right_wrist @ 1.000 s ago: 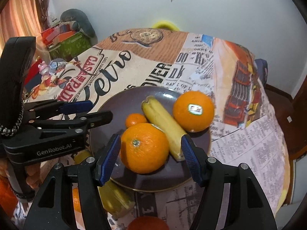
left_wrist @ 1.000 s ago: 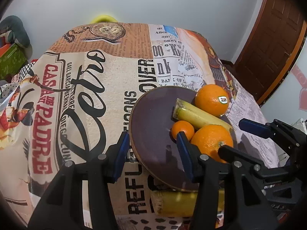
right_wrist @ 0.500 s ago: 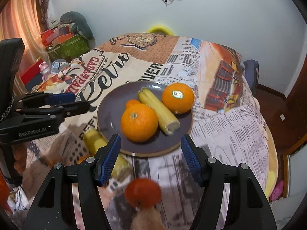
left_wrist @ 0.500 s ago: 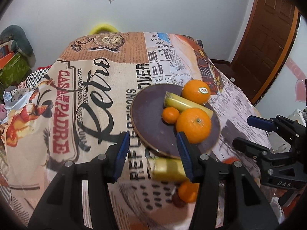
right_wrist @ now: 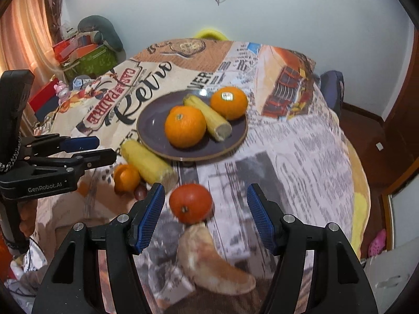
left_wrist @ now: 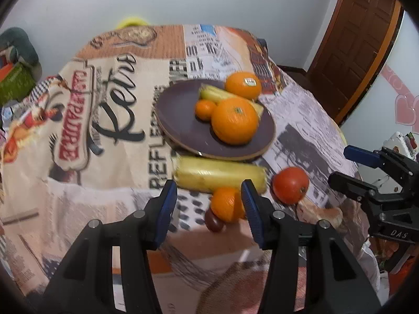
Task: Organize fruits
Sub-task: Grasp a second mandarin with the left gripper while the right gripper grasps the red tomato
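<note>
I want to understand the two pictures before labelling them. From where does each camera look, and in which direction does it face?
Left wrist: sits on the left gripper, looks forward and down over the table at the plate; its own open fingers show, and the right gripper at right.
Right wrist: sits on the right gripper, faces the same plate; its open fingers show, left gripper at left.
Shared: plate, large orange, tomato.

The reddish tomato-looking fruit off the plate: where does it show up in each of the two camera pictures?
Left wrist view: the red fruit sits right of centre, past the left gripper's right finger.
Right wrist view: the red fruit sits low in the middle, between the open fingers of the right gripper.
Shared landmark: the purple plate, lying beyond the fruit in both.
</note>
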A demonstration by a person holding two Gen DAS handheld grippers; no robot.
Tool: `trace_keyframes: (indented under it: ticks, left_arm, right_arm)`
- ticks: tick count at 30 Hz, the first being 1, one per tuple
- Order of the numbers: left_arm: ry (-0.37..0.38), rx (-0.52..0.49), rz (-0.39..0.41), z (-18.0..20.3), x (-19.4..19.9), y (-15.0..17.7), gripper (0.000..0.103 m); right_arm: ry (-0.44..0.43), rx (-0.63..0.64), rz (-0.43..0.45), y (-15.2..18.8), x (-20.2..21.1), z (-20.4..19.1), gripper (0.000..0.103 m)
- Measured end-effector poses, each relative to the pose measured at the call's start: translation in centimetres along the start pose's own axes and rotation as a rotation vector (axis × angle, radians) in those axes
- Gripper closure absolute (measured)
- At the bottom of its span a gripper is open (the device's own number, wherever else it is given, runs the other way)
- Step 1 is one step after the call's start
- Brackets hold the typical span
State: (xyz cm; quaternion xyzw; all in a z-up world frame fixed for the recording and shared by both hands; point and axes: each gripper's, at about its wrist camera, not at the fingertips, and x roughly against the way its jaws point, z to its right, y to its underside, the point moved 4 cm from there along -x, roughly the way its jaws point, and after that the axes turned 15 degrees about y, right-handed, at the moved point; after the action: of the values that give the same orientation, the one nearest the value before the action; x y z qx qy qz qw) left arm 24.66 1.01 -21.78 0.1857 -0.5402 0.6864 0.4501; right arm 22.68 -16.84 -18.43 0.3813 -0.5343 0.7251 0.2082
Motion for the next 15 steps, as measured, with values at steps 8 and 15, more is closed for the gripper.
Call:
trace_keyframes:
  ticks: [8, 15]
  left_arm:
    - [0.004, -0.027, -0.064, 1.3, -2.7, 1.6, 0.051]
    - [0.021, -0.013, -0.069, 0.9, -3.3, 2.2, 0.063]
  right_arm:
    - [-0.03, -0.04, -0.062, 1.9, -1.2, 0.8, 0.041]
    - [-0.071, -0.042, -0.088, 2.1, -2.6, -0.2, 0.041]
